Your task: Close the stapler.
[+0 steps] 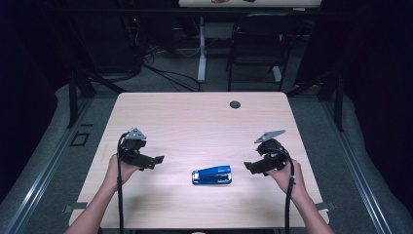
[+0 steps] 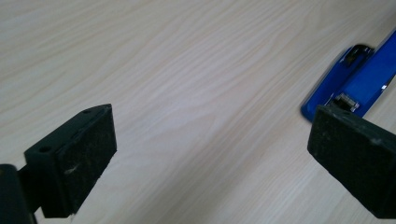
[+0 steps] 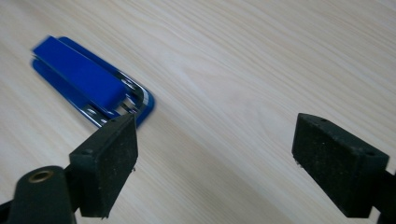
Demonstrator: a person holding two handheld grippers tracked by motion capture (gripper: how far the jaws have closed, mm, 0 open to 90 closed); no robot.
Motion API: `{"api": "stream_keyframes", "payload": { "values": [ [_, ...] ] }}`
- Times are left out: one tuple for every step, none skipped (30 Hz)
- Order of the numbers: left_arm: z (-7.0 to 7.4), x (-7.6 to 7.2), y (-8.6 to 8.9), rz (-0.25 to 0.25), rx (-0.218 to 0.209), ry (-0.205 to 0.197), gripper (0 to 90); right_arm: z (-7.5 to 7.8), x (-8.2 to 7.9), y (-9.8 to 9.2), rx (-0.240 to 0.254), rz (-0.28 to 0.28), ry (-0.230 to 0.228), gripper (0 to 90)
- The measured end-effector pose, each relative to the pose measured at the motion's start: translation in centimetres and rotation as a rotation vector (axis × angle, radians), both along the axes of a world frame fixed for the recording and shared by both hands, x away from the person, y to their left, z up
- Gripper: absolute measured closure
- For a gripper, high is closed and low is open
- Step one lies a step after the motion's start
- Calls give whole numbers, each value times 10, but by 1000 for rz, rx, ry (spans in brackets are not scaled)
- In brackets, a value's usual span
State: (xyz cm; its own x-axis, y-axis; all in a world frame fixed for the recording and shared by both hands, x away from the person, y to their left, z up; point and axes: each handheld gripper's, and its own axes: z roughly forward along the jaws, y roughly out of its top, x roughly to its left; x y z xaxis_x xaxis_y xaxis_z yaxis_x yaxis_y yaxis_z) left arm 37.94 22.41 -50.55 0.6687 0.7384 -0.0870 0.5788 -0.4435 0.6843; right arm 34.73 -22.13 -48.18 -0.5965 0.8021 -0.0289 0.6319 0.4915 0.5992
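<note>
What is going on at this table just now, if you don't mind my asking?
A person holds a claw in each hand over a light wooden table. A blue stapler lies flat on the table between them, closed and untouched. The left claw and the right claw both point inward toward it, each with its jaws open and nothing between them. Neither is touching the stapler.

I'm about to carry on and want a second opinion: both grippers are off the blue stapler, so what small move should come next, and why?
Probably ease the right gripper toward the blue stapler and line its open jaws up with the near end. The stapler lies flat on the table between both grippers, untouched, and the left gripper is open too and a little farther off.
</note>
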Motion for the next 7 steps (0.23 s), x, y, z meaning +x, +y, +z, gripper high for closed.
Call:
{"api": "stream_keyframes", "payload": {
  "values": [
    [-2, -2, 6, 7, 11, 31, 3, 0, -2, -5, -10, -14, 3, 133],
    [-4, -3, 9, 13, 13, 40, 3, -2, -5, -11, -32, -38, 15, 116],
    [-6, -4, 13, 22, 30, 52, 2, -4, -7, -13, -52, -50, 21, 99],
    [-7, -5, 17, 28, 41, 55, 2, -8, -10, -17, -88, -59, 27, 88],
    [-8, -5, 19, 36, 45, 53, 2, -12, -13, -19, -124, -65, 44, 74],
    [-9, -4, 22, 43, 42, 43, 3, -16, -14, -20, -152, -69, 61, 50],
    [-10, -2, 24, 57, 34, 16, 11, -22, -15, -21, -178, -79, 81, 21]
  ]
}}
